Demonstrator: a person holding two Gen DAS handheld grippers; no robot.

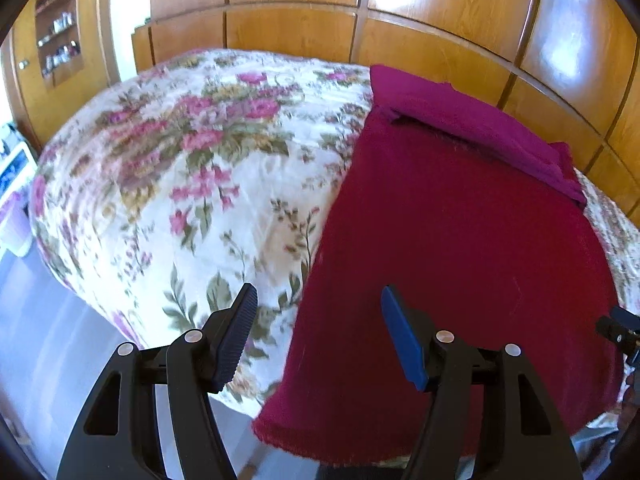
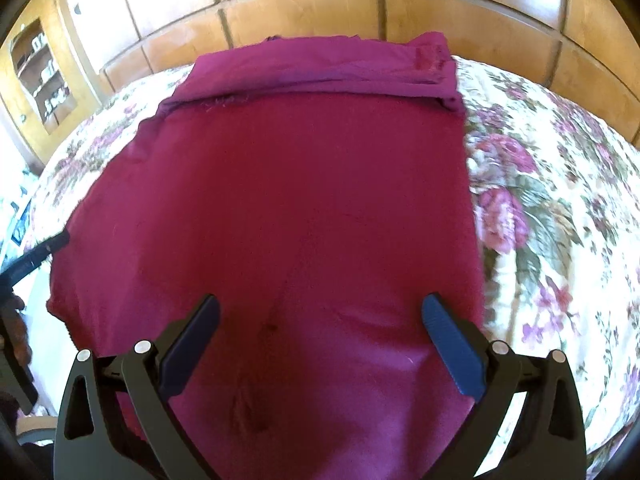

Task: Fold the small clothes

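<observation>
Left wrist cam sits close above the bed [image 1: 172, 184], looking down past its fingers [image 1: 240, 332] at the near left edge of the red cloth [image 1: 460, 248]. Right wrist cam looks down over the cloth's middle. Both see the cloth, bed & wood wall [image 1: 292, 32].

One dark red fuzzy cloth [image 2: 280, 208] lies spread flat on the bed, near edge hanging over the side. A magenta garment [image 2: 320, 68], folded into a long band, rests across the cloth's far end, overlapping it.
</observation>
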